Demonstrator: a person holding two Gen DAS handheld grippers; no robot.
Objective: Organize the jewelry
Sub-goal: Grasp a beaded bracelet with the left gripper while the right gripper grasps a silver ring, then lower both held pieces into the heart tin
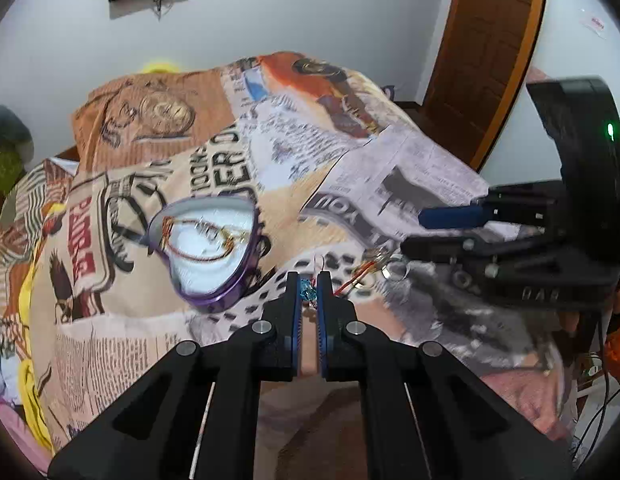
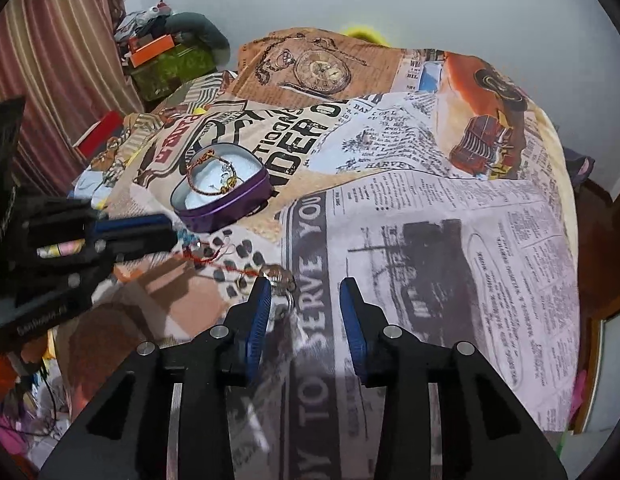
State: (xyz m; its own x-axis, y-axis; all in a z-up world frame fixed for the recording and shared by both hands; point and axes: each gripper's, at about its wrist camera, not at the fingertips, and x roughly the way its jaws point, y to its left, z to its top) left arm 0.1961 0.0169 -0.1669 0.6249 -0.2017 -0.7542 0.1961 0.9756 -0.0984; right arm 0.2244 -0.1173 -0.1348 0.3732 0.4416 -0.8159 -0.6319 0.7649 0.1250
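A newsprint-patterned cloth [image 2: 430,216] covers the surface; on it the purple heart tin [image 2: 223,196] already holds gold chains; the left gripper [image 1: 308,292] pinches a blue beaded piece [image 1: 307,294]; the right gripper [image 2: 305,300] hangs spread above the remaining rings [image 2: 283,280] and red thread [image 2: 213,260], judged unsorted.

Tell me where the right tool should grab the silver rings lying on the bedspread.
Grip the silver rings from directly above. They lie flat on the bedspread just by the right tool's left fingertip, so shift left a little, straddle the nearest ring's rim and pinch across it. The red thread trails leftward; stay clear of it.
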